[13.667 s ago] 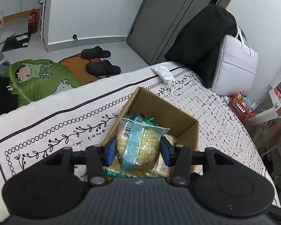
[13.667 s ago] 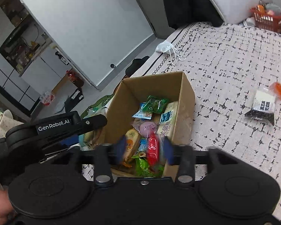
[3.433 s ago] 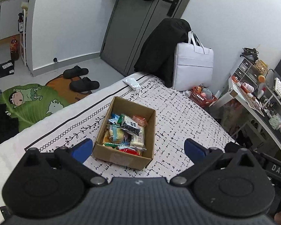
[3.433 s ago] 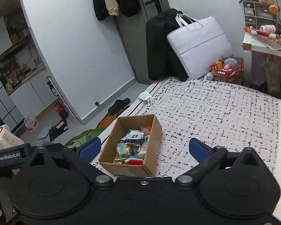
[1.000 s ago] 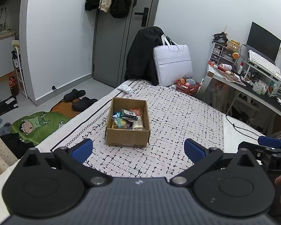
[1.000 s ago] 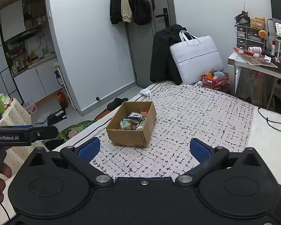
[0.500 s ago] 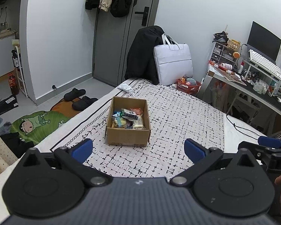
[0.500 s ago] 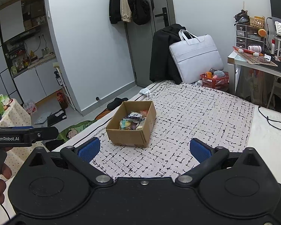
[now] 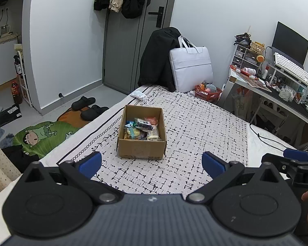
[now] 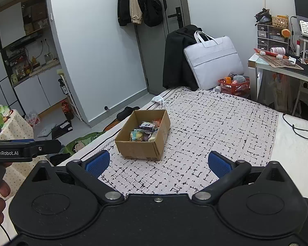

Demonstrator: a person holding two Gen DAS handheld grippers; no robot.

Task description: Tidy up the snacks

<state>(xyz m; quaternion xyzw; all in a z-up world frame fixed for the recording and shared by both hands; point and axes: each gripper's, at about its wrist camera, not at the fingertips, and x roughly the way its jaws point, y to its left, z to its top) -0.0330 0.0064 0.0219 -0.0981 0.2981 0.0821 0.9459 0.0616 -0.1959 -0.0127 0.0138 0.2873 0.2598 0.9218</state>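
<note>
An open cardboard box (image 9: 141, 149) stands on the patterned bed cover, filled with several snack packets (image 9: 141, 128). It also shows in the right wrist view (image 10: 140, 147) with the snacks (image 10: 145, 132) inside. My left gripper (image 9: 152, 164) is open and empty, held well back from the box. My right gripper (image 10: 158, 164) is open and empty too, equally far back. Each gripper shows at the edge of the other's view.
A white face mask (image 9: 139, 95) lies on the bed's far corner. A black coat (image 9: 159, 59) and white bag (image 9: 190, 67) lean behind the bed. A red basket (image 9: 207, 91) and a desk (image 9: 277, 94) are at right. Slippers (image 9: 89, 106) lie on the floor at left.
Since 13.7 s ago both grippers let go of snacks into the box, opened and pulled far back. In the last second they barely moved.
</note>
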